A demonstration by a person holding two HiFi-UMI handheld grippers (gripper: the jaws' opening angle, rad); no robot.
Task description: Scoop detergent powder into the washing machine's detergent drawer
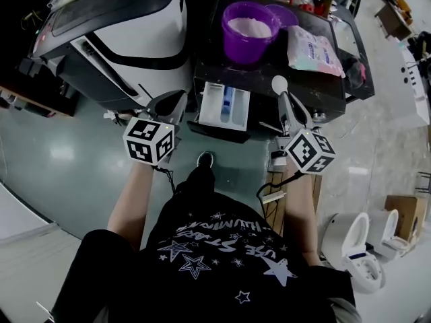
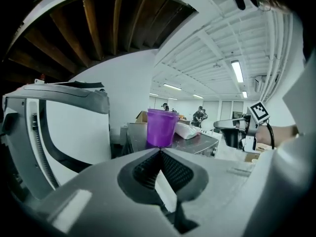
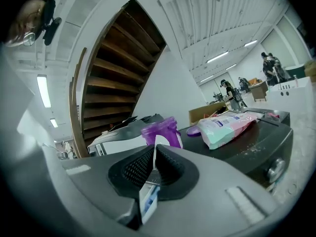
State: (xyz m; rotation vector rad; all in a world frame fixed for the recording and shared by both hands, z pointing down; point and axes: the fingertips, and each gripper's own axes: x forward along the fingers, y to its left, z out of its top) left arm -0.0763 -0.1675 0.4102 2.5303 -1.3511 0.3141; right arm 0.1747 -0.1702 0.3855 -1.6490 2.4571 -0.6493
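Observation:
The white detergent drawer [image 1: 224, 106] stands pulled out from the dark washing machine [image 1: 316, 89], with a blue insert inside. On the machine's top sits a purple bucket [image 1: 249, 31] [image 2: 161, 127] [image 3: 148, 129] holding white powder. My right gripper [image 1: 287, 99] [image 3: 154, 152] is shut on a white spoon [image 1: 279, 84] [image 3: 162, 141], its empty bowl above the machine's front edge, right of the drawer. My left gripper [image 1: 179, 98] [image 2: 159, 151] is shut with nothing in it, just left of the drawer. Through the right jaws' gap the drawer [image 3: 148, 199] shows below.
A pink and white detergent bag [image 1: 313, 51] [image 3: 227, 125] and the purple lid [image 1: 286, 15] lie on the machine top beside the bucket. A white and black machine [image 1: 128, 39] [image 2: 64, 132] stands to the left. White toilets [image 1: 363, 247] stand at lower right.

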